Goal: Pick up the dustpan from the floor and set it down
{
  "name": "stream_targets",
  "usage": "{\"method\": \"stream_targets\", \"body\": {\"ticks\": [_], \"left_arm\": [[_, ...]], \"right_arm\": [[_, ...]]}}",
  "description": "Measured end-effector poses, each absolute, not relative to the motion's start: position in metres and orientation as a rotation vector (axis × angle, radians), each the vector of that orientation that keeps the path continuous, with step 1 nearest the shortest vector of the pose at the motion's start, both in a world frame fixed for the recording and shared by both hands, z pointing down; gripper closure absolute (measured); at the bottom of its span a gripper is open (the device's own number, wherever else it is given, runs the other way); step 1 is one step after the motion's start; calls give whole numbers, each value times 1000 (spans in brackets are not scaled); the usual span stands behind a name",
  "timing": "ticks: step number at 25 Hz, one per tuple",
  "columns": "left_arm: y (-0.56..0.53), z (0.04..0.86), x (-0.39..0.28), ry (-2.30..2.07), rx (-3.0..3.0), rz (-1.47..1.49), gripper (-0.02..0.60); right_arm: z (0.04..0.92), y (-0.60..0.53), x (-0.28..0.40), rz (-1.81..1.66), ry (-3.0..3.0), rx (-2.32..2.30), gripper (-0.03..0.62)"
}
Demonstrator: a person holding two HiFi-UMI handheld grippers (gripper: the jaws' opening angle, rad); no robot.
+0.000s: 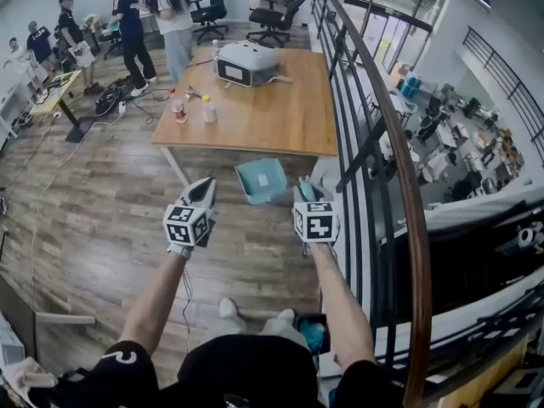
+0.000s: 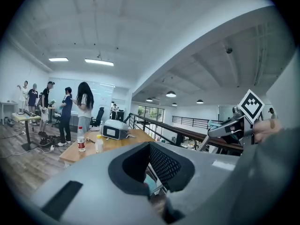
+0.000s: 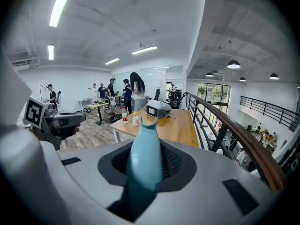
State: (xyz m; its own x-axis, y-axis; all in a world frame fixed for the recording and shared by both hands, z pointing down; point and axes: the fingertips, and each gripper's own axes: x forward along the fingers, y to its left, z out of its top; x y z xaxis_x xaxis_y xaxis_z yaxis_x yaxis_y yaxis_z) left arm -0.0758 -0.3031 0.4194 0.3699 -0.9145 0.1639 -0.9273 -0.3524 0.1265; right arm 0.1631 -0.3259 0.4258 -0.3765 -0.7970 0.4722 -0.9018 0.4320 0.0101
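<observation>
The teal dustpan (image 1: pixel 262 181) hangs over the wood floor, just in front of the table's near edge. Its pan faces up, between my two grippers. My right gripper (image 1: pixel 304 189) is shut on the dustpan's handle (image 3: pixel 144 158), which runs up between the jaws and ends in a notched tip. My left gripper (image 1: pixel 207 185) hovers left of the pan, apart from it; its jaws look shut with nothing in them. A sliver of the teal pan (image 2: pixel 151 184) shows past them in the left gripper view.
A wooden table (image 1: pixel 280 130) ahead carries a white machine (image 1: pixel 246 63) and two bottles (image 1: pixel 179 111). A dark railing with a wooden handrail (image 1: pixel 387 134) runs close along my right. Several people (image 1: pixel 132 24) stand at desks far left, with cables on the floor.
</observation>
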Motion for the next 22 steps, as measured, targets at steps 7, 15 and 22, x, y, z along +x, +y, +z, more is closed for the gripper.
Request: {"method": "stream_targets", "body": {"ticks": [7,15,22], "left_arm": [[-289,413,-79,-1751,2387,144,584],[-262,428,-95,-1854,2264,138,584],[-222,458,-126,-1945,2108,99,584]], "right_arm": [[422,-340,156,305,-2345,1348,508],[435,-344,129,270,-2390,1196,508],[459,-330,88,236,-2423,1047,508]]}}
